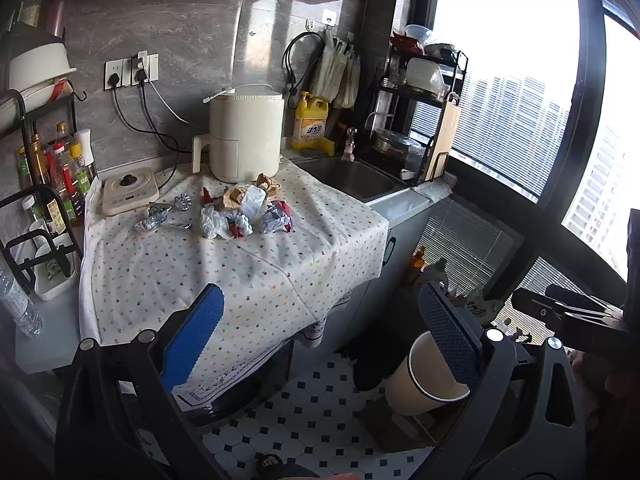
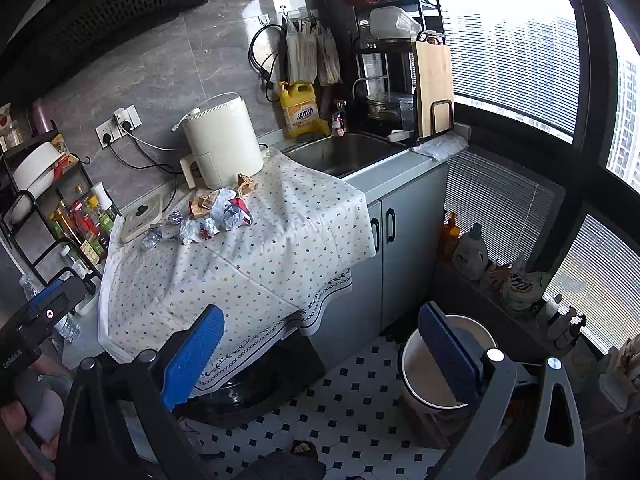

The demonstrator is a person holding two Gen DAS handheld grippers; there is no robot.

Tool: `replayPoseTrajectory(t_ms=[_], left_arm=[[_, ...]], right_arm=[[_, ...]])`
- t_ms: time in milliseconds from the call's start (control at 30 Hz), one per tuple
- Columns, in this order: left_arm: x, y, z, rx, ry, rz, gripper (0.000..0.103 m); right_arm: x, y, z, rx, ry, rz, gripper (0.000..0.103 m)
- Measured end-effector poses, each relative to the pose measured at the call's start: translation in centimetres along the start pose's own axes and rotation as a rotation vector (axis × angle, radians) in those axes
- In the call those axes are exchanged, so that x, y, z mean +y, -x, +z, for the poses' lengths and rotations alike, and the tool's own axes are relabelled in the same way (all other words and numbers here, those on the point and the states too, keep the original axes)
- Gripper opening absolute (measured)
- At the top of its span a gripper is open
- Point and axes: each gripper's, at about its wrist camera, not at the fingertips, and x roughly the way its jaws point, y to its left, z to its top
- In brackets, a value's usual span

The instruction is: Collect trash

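1. Left gripper (image 1: 320,336): jaws spread wide, blue pads empty, held off the counter edge at 6 o'clock in the left wrist view.
2. Right gripper (image 2: 320,344): also released, nothing between the pads, low in the right wrist view; it shows at 3 o'clock in the left wrist view.
3. Trash pile (image 1: 240,210) (image 2: 216,216): crumpled wrappers, foil and brown paper bunched on the dotted tablecloth (image 1: 224,276) (image 2: 248,264), toward its far end, around 11 o'clock from both grippers, well apart from them.
4. Two foil bits (image 1: 160,216) lie just at the 9 o'clock side of the main pile.
5. White air fryer (image 1: 244,136) (image 2: 220,140) stands right behind the pile at 12 o'clock, brown paper nearly touching its base.
6. Small induction plate (image 1: 128,196) sits at 10 o'clock of the pile, beside the sauce bottles (image 1: 68,176).
7. Sink (image 1: 352,178) (image 2: 344,152) at 2 o'clock of the pile, yellow detergent jug (image 1: 312,122) (image 2: 300,110) behind it.
8. Trash bin (image 1: 424,376) (image 2: 440,364): white, open top, on the tiled floor (image 1: 320,412) at 5 o'clock, partly hidden behind each gripper's right-hand finger.
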Motion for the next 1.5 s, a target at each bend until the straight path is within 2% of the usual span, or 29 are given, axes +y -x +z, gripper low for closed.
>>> replayPoseTrajectory(t_ms=[267,567,667,767,900,1067,1500], left_arm=[[4.4,-3.2,1.0,0.023,0.079,0.036,0.097],[11.4,-10.2,3.7,0.02,0.181,0.03,0.096],[13.5,-12.7,4.8,0.023,0.204,0.026,0.091],[15.6,-15.8,5.8,0.042,0.222,0.013,0.084],[18.0,-19.9,6.7,0.087,0.232,0.013,0.072],[20.4,-24.3,7.0,0.158,0.238,-0.005,0.062],[23.1,-35.6,6.7,0.306,0.163,-0.071,0.057]], right_arm=[[2.5,-4.3,1.7,0.052,0.033,0.03,0.095],[6.4,-11.9,6.1,0.082,0.052,0.062,0.095],[7.8,-15.5,7.7,0.118,0.063,0.051,0.088],[9.1,-18.1,9.2,0.129,0.063,0.06,0.086],[10.6,-21.4,10.6,0.147,0.062,0.048,0.085],[11.9,-25.0,11.6,0.177,0.055,0.031,0.081],[15.2,-32.9,12.0,0.26,-0.016,0.009,0.082]])
